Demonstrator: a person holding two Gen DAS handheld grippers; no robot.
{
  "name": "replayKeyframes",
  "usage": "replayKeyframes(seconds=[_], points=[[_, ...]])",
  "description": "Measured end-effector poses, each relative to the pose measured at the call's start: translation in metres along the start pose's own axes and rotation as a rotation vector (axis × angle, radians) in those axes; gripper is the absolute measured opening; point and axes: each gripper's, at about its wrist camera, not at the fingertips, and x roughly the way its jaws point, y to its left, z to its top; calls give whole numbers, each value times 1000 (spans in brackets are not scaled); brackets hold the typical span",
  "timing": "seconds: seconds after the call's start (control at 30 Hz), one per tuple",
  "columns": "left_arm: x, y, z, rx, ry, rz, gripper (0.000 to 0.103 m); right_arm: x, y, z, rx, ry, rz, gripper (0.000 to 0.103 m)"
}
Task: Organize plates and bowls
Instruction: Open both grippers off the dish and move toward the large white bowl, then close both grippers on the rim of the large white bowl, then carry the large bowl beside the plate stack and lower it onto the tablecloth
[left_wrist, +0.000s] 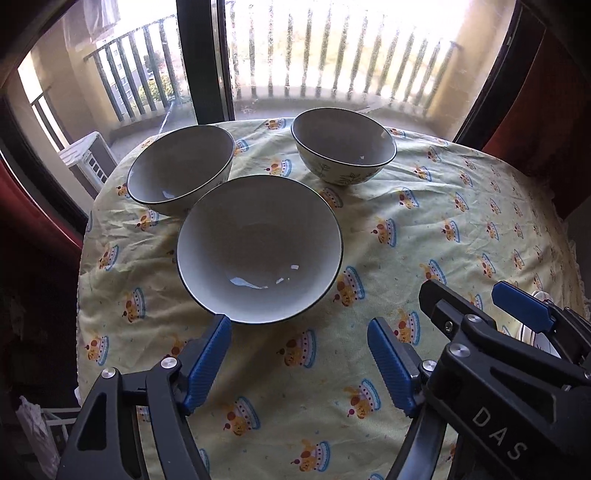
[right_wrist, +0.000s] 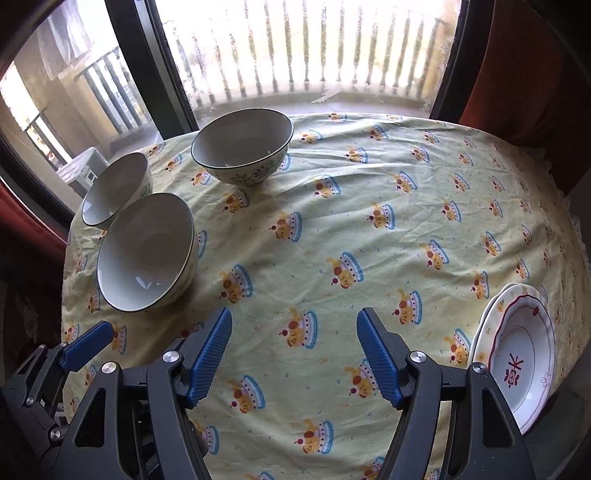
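Three white bowls with dark rims stand on the yellow patterned tablecloth (left_wrist: 424, 206). The nearest bowl (left_wrist: 258, 251) sits just beyond my left gripper (left_wrist: 299, 319), which is open and holds nothing. Behind it are a back-left bowl (left_wrist: 181, 170) and a back-right bowl (left_wrist: 343, 146). My right gripper (right_wrist: 294, 314) hovers open over bare cloth (right_wrist: 369, 177), with the same bowls to its left: near (right_wrist: 146, 254), far left (right_wrist: 114, 188), far middle (right_wrist: 242, 142). A stack of plates (right_wrist: 517, 354), the top one with a maroon rim, lies at the right table edge.
A glass balcony door and railing stand behind the table. Red curtains hang at both sides. The right gripper (left_wrist: 476, 291) shows at the lower right of the left wrist view, and one of the left gripper's fingers (right_wrist: 88, 345) shows at the lower left of the right wrist view.
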Motion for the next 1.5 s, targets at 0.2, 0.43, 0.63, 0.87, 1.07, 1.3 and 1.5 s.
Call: replayKeyframes(seconds=[0.2,0.43,0.63,0.87,1.07,1.3,1.5], points=[[14,25,22,-20,-31,52,73,13,28,26,-31,-27,18,73],[36,51,36,-77,-13,96,66,38,57,47,-55,-19,51,70],[58,65,39,-106,29,107,49,63,69,53,-60,12,72,52],[74,68,40,-120,56,104,28,82,75,56,-63,46,82,29],[76,69,41,-118,51,119,24,90,76,56,-67,55,85,17],[74,66,39,-118,75,109,24,86,75,53,-70,61,81,16],[64,52,31,-87,70,94,24,75,66,45,-54,59,64,16]])
